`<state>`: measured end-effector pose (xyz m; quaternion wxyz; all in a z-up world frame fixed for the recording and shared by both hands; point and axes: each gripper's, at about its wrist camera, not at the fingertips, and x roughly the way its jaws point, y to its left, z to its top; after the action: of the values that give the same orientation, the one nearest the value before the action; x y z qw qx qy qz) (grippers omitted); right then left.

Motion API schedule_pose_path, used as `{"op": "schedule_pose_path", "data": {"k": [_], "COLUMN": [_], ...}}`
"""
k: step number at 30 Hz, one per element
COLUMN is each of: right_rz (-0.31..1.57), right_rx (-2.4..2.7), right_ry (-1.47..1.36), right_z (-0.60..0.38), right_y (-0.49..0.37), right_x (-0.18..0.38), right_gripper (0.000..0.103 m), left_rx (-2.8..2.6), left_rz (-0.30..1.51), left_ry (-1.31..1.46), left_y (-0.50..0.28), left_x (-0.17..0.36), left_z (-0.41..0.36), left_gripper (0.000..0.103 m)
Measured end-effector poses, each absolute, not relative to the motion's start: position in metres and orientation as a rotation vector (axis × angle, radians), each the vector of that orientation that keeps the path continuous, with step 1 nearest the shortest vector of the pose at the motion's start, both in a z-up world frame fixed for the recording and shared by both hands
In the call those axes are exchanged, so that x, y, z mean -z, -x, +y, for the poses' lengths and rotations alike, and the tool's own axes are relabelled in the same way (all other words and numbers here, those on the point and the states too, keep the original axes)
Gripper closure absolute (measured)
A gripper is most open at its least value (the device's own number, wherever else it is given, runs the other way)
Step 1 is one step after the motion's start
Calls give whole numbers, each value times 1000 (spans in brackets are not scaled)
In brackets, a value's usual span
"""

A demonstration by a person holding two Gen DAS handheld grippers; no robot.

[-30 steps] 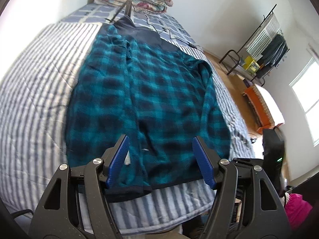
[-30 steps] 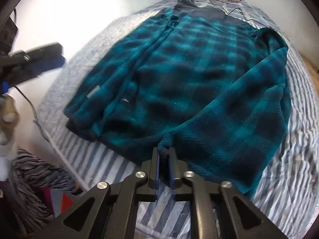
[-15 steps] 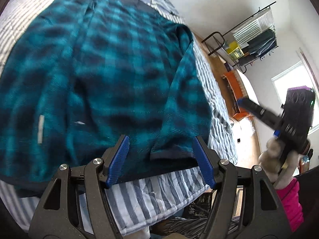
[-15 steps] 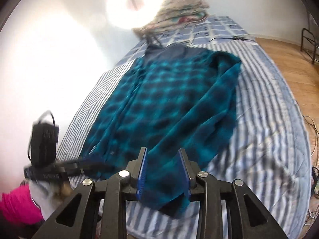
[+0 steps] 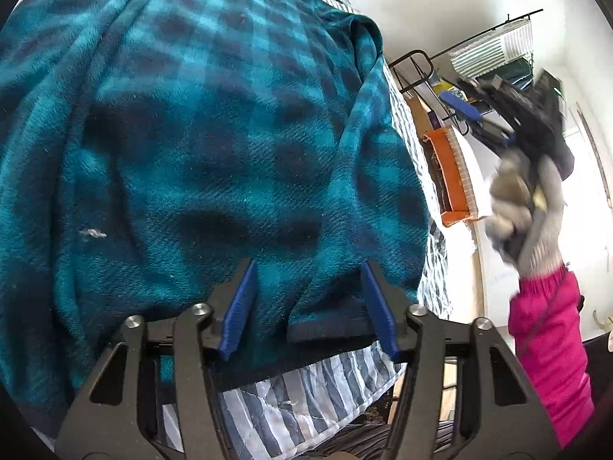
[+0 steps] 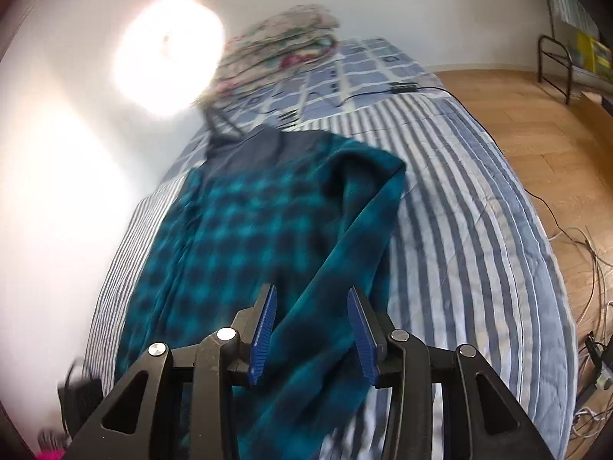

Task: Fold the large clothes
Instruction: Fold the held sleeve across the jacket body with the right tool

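Teal-and-navy plaid fleece shirt (image 5: pixel 214 145): laid lengthwise on the blue-and-white striped bed quilt (image 6: pixel 471 207), directly ahead of both hand-held grippers, hem nearest, navy collar farthest.

Progress, as judged: early stage. One side appears already folded inward, with a sleeve (image 6: pixel 356 230) lying down the body towards the right hand-held gripper (image 6: pixel 312 331). The other side and any crosswise folds are taken to be still outstanding. No compact bundle is seen yet.

Left hand-held gripper (image 5: pixel 308 306): jaws closing, with the dark sleeve cuff (image 5: pixel 329 327) and a ridge of fleece between them; the blue pads are not seen pressing on cloth, so no grip is recorded.

Right hand-held gripper: jaws opening; fleece is seen behind the gap, nothing pinched. In the left wrist view it is a blur off to the right, carried by a grey-gloved hand (image 5: pixel 517 207) with a pink cuff below.

Hard to make out:
- Hem corners are cut off behind the gripper bodies.
- The shirt's far-left edge is lost at the lens rim.
- Motion blur softens the plaid in the right wrist view.
- A bright glare (image 6: pixel 168 53) washes out the wall beyond the folded floral bedding (image 6: pixel 279 46).
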<state>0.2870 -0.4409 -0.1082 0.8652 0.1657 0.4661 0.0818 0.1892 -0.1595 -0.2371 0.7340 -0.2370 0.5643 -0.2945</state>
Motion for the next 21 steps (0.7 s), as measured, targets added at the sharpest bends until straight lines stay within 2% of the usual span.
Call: {"op": "schedule_pose_path", "data": {"k": [4,9,15,18,19,21], "right_rz": [997,998,1035,1058,1055,1042], "right_rx": [-119,-78,16,24,17,23], "right_ry": [-416,-520,-505,-515,-517,-504], "right_z": [-457,-471,-476,-477,-478,-478], "right_y": [-324,-364,-400,-405,-404,-401], "right_x": [133,158,181,189,189,184], "right_gripper": [62,61,61,79,88,95], "left_rx": [670,690,714,718,717,719], "left_rz": [1231,1216,1177,1160,1153,1146], "left_ry": [522,498,493,489,486,486], "left_y": [-189,-187,-182,-181,-181,-181], "left_x": [239,235,227,224,223,222], "left_z": [-162,-166,-166,-164,-164,-165], "left_gripper": [68,96,100,101,101,102]}}
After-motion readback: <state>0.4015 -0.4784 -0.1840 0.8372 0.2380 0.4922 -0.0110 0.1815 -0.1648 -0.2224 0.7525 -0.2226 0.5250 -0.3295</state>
